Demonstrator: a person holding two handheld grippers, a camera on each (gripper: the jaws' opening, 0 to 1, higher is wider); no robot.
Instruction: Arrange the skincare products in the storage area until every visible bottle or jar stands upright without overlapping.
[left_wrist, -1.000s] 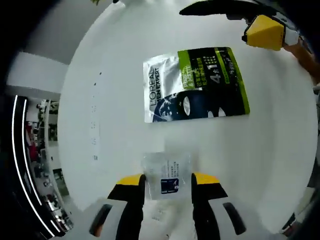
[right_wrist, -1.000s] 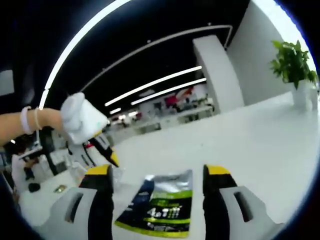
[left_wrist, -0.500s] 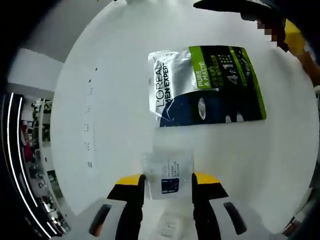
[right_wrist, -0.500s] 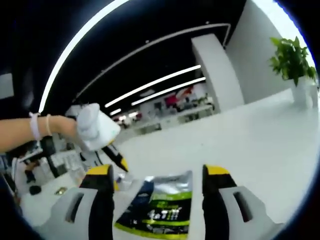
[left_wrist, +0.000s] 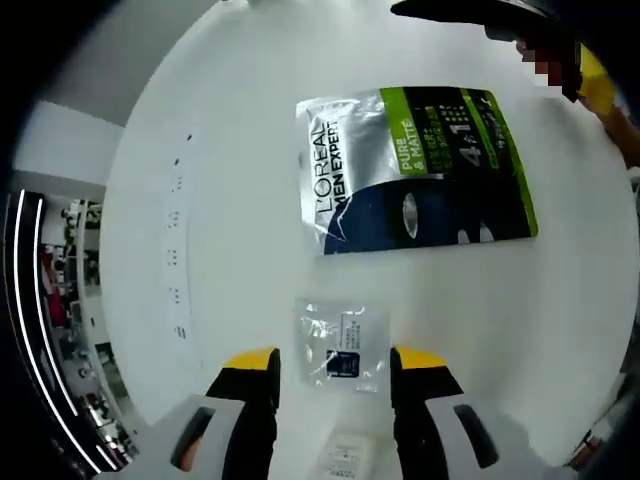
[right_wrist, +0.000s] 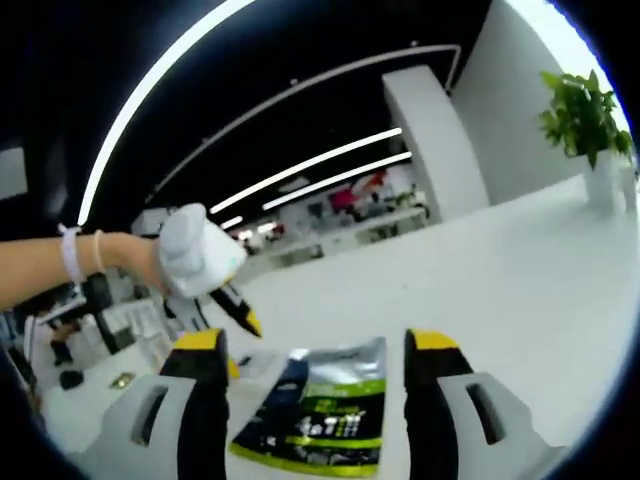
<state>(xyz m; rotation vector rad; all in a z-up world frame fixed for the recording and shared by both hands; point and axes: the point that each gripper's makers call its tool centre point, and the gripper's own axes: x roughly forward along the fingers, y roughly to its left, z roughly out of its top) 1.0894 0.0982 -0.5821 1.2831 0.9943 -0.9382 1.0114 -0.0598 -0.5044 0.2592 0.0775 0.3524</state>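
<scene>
My left hand-held gripper (left_wrist: 330, 365) stands open, the small clear sachet (left_wrist: 341, 343) lying loose on the desk (left_wrist: 220, 200) between its jaws at lower centre, below the face-mask pouch (left_wrist: 415, 168). Closing carelessly could crumple or skid it. My right hand-held gripper (right_wrist: 312, 352) gapes empty above the pouch.

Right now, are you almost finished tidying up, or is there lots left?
Lots left, it seems. Done: nothing stands upright yet. The big mask packet lies flat on the white table. In hand: nothing. The left claw is open, and the small clear sachet lies flat just ahead of it. The right claw is open above the mask packet. Left: arranging both.
</scene>
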